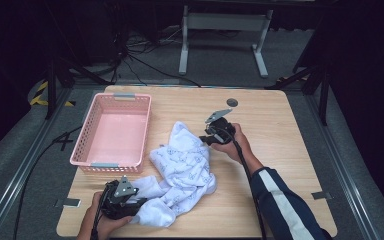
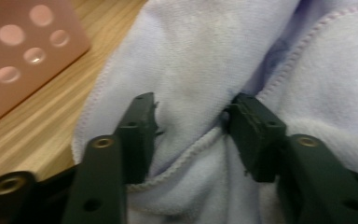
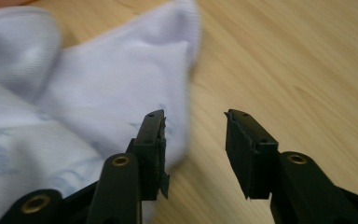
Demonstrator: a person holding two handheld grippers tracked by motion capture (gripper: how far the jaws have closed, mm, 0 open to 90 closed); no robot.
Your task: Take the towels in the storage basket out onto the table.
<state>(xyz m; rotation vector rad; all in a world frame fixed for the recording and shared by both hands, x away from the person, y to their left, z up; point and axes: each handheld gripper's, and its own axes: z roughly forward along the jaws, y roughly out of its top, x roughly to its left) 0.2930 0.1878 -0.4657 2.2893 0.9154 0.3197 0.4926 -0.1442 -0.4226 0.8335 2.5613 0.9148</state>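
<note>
- Cloth point(image 1: 182, 167), white with a faint blue print, lies crumpled at centre of the high view on the table point(image 1: 280, 130), just right of the pink basket point(image 1: 112, 131).
- Left claw point(image 2: 191, 133), at lower left of the high view, stands half open over a hemmed fold at the cloth's lower end; pads not seen pressing it.
- Right claw point(image 3: 193, 149) at the cloth's upper right edge: jaws apart, bare table between them, left jaw over the cloth's corner, nothing gripped.
</note>
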